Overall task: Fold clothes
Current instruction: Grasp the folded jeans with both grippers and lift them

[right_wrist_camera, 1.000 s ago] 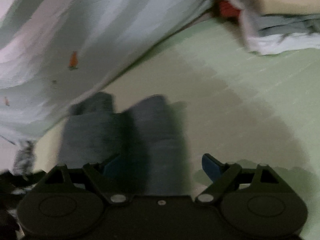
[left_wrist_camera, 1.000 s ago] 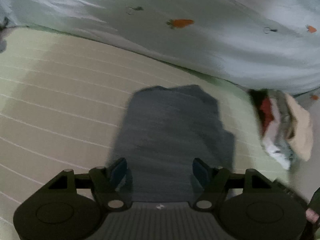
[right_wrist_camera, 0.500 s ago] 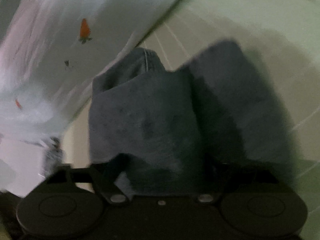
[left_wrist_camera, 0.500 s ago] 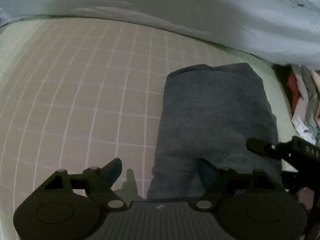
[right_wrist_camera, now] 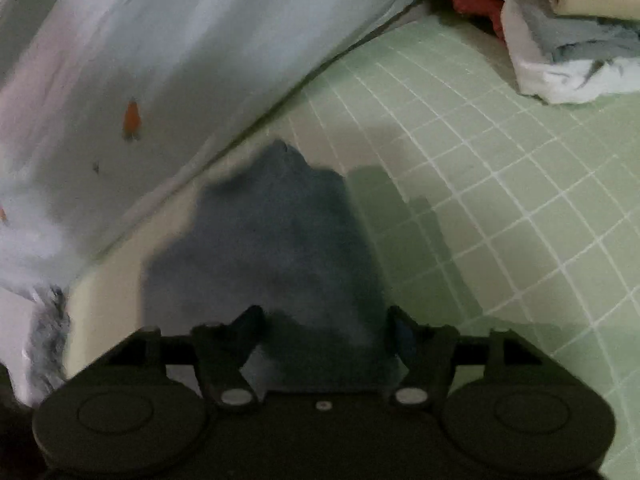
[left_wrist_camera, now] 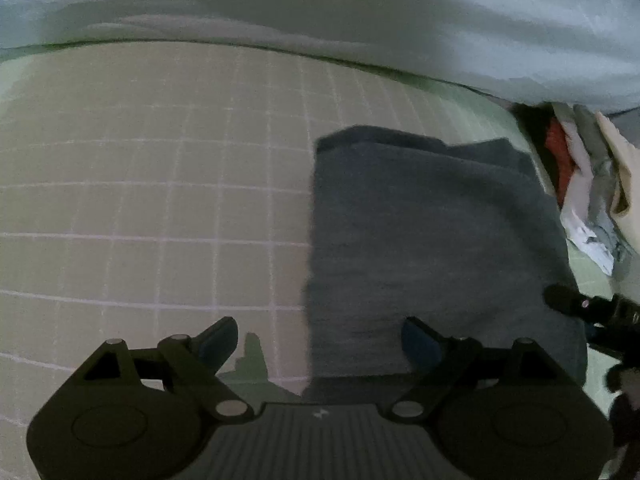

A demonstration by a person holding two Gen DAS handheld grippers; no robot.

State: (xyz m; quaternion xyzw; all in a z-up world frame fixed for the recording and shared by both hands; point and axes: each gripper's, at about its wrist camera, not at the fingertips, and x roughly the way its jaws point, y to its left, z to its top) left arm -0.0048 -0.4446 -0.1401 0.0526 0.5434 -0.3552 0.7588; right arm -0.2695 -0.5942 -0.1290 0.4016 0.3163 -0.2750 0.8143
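Left wrist view: your left gripper [left_wrist_camera: 320, 340] stands with jaws apart over the near left edge of the dark grey garment [left_wrist_camera: 432, 240], which lies folded into a compact rectangle on the green grid mat [left_wrist_camera: 160, 200].

Right wrist view: your right gripper [right_wrist_camera: 324, 332], jaws spread, holds nothing; the garment [right_wrist_camera: 272, 248] lies beneath it. Folding appears near complete; the clothes pile [right_wrist_camera: 560, 40] likely remains.

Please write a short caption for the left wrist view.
Open left gripper above folded dark grey garment on green grid sheet.

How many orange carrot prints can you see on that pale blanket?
2 in the right wrist view: one carrot print on the pale blanket, another at the left edge. Folds may hide more.
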